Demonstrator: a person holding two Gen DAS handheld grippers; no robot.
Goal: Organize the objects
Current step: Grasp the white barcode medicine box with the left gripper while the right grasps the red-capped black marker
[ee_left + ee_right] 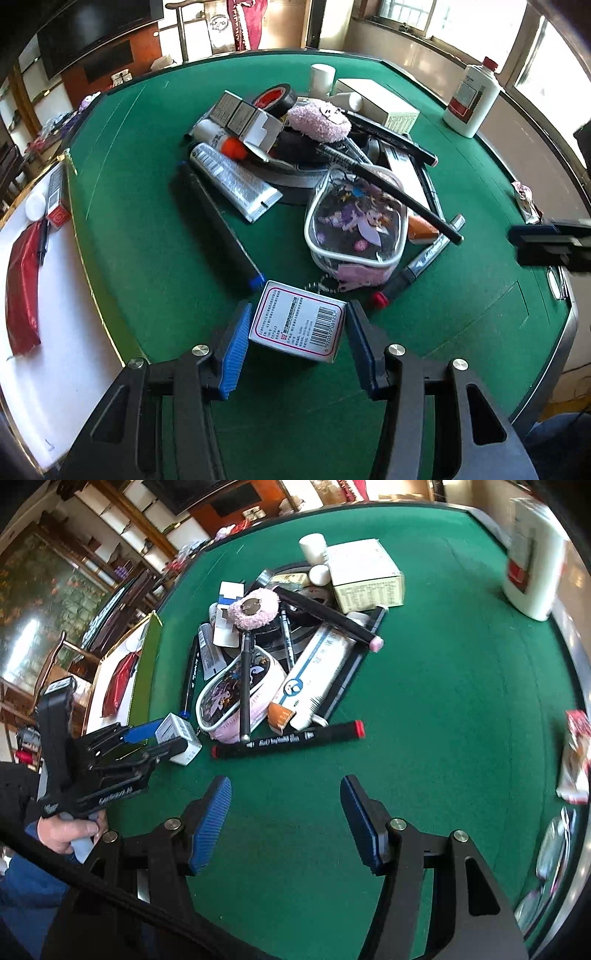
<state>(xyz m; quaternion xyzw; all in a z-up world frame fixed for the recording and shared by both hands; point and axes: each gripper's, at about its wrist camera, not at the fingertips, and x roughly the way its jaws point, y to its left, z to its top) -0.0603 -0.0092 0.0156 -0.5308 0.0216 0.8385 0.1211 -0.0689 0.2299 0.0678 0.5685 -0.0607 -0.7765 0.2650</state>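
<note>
My left gripper point(299, 305) is shut on a small white box with a barcode point(295, 325), which sits low on the green felt table point(140, 229) in front of the pile. The right wrist view shows that box point(179, 734) between the left gripper's point(159, 740) fingers. My right gripper point(285, 786) stands open over bare felt, nothing between its blue pads point(210, 819). Just beyond it lies a black marker with red caps point(288, 738). The right gripper point(517, 244) shows at the right edge of the left wrist view.
The pile holds a clear cartoon pouch point(354, 225), a silver tube point(232, 181), a pink fluffy puff point(317, 122), a tape roll point(275, 98) and a white carton point(365, 576). A white bottle point(471, 99) stands far right. A white tray point(74, 314) at left holds a red packet point(22, 288).
</note>
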